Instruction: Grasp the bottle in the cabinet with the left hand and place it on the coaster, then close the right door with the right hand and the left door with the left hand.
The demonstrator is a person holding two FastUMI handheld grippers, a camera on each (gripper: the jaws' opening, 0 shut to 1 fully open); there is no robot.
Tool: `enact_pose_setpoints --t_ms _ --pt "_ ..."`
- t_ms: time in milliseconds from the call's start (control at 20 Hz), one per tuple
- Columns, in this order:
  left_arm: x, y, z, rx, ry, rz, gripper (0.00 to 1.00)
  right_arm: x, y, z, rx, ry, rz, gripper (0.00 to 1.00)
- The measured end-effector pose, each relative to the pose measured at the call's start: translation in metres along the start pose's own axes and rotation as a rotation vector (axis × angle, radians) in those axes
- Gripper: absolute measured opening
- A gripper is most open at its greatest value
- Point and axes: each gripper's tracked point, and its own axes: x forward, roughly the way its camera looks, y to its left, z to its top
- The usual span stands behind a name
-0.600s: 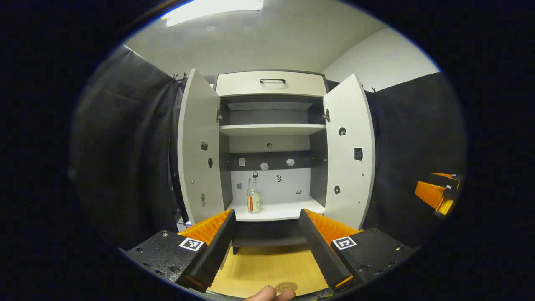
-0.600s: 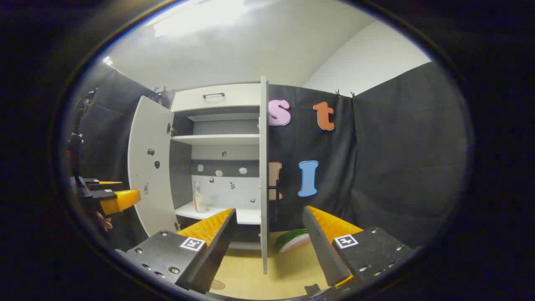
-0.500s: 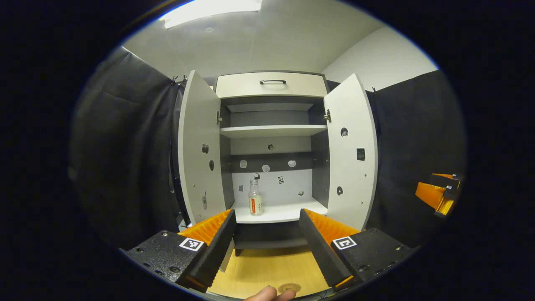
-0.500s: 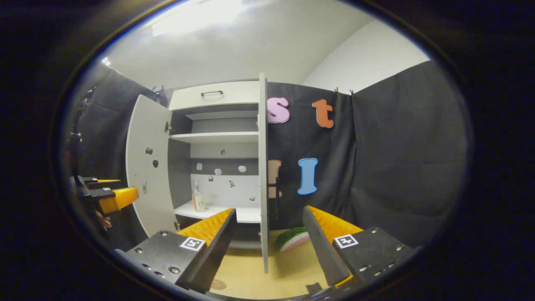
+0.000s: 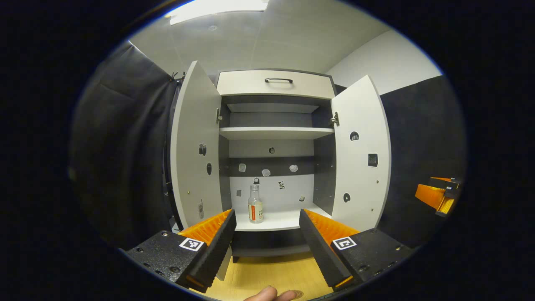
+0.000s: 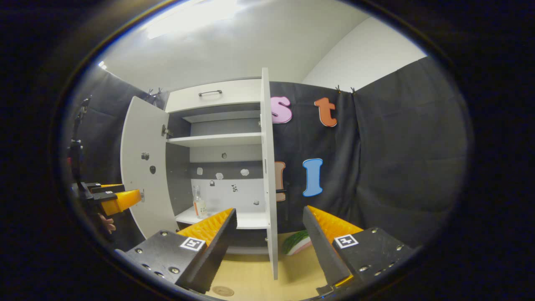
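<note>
A small clear bottle with an orange label stands upright on the cabinet's lower shelf, toward its left side. My left gripper is open, in front of and below the shelf, well short of the bottle. Both white doors stand open: the left door and the right door. A round coaster lies on the wooden table. In the right gripper view, my right gripper is open with the right door's edge between its fingers' lines, farther off. The bottle shows there too.
A drawer with a dark handle tops the cabinet, and an upper shelf is bare. A watermelon-slice toy lies on the table right of the door. A fingertip shows at the bottom edge. The left gripper appears far left.
Both grippers have moved closer to the cabinet, which looms larger. The coaster has slid toward the bottom edge of the left gripper view. Both grippers stay open.
</note>
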Motion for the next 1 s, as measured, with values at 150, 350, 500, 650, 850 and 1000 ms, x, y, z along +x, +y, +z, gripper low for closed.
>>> enact_pose_setpoints --t_ms 150,350,500,650,850,1000 --pt "0.027 0.007 -0.012 0.001 0.012 0.001 0.96 0.011 0.012 -0.005 0.014 0.0 0.014 0.97" --pt "0.07 0.013 -0.033 -0.015 0.033 -0.003 0.96 0.021 0.03 -0.001 0.034 -0.034 0.045 0.97" --pt "0.111 0.023 -0.044 -0.017 0.025 0.008 0.96 0.032 0.046 -0.003 0.032 -0.042 0.068 0.94" --pt "0.157 0.032 -0.057 -0.032 0.014 0.024 0.96 0.036 0.062 -0.008 0.061 -0.042 0.094 0.94" --pt "0.218 0.047 -0.08 -0.045 0.023 0.044 0.96 0.045 0.078 -0.005 0.087 -0.077 0.128 0.96" --pt "0.259 0.055 -0.1 -0.041 0.038 0.044 0.96 0.058 0.083 -0.007 0.076 -0.085 0.12 0.96"
